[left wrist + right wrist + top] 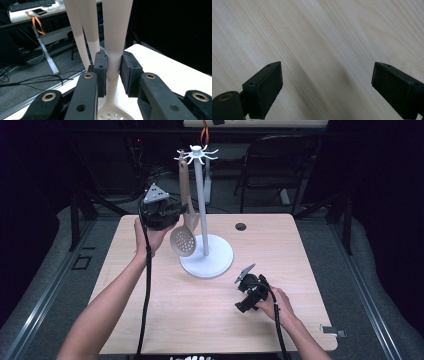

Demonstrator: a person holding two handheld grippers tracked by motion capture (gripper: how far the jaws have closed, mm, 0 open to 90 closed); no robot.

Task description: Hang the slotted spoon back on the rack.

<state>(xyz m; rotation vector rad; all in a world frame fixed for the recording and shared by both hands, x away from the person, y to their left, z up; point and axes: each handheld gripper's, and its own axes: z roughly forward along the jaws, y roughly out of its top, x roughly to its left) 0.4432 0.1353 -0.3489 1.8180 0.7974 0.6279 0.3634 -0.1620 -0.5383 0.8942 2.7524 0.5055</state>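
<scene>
A beige slotted spoon [184, 240] hangs upright beside the pole of a white hook rack [201, 195], whose round base [220, 262] stands mid-table. The handle's top end is level with a hook on the left of the rack's crown; I cannot tell whether it rests on the hook. My left gripper [184, 211] is raised above the table and shut on the handle. In the left gripper view both pads [101, 72] press the handle [115, 37], with the perforated bowl [110, 115] below. My right gripper [245, 294] stands open low over the wooden table [324, 30], with nothing between its jaws [327, 85].
A round cable hole [241, 226] sits in the table's far middle. A small metal clip [332, 330] lies at the front right edge. A dark chair [280, 160] stands behind the table. The floor beyond carries cables and a desk leg [47, 57].
</scene>
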